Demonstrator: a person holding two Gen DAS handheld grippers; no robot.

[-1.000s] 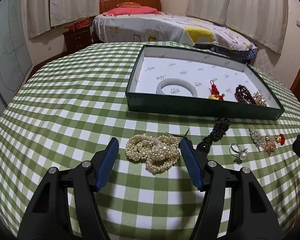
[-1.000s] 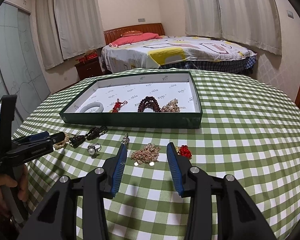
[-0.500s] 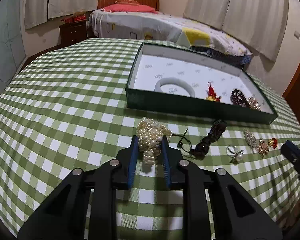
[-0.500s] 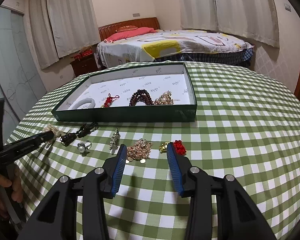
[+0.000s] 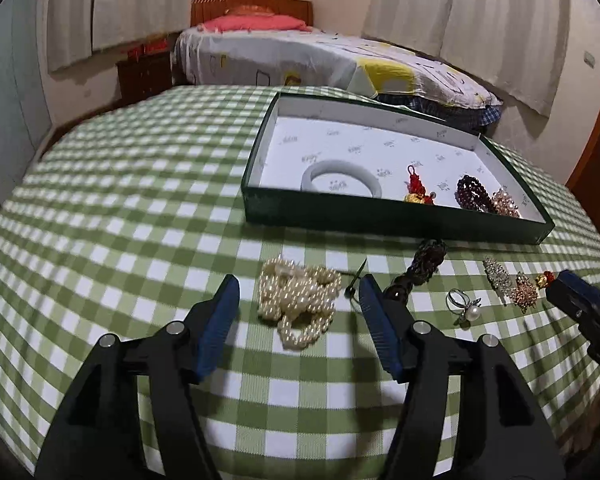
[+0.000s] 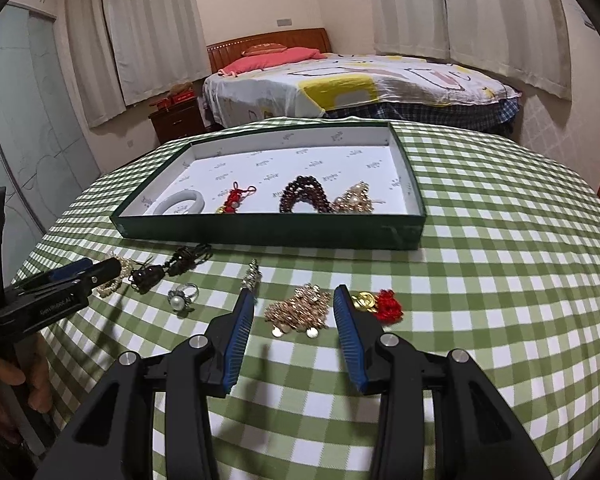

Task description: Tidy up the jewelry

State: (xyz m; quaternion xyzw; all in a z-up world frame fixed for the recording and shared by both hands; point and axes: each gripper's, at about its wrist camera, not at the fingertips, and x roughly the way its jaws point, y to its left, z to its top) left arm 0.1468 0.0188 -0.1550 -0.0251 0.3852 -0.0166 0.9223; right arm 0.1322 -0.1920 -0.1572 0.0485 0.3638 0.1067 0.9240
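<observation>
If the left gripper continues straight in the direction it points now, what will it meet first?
Most likely the pearl necklace, heaped on the checked tablecloth just ahead of the left gripper. Its jaws are opening, with nothing pressed between them. Depth is uncertain, so it could touch the cloth first.

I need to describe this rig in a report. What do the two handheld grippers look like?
Both the left gripper and right gripper have black plastic arms with round silver bolts at the joints, ending in flat blue fingers with fine ribbing. Seen from the right wrist view, the left gripper's body carries small pale lettering, too blurred to read. No cables or sleeves show.
</observation>
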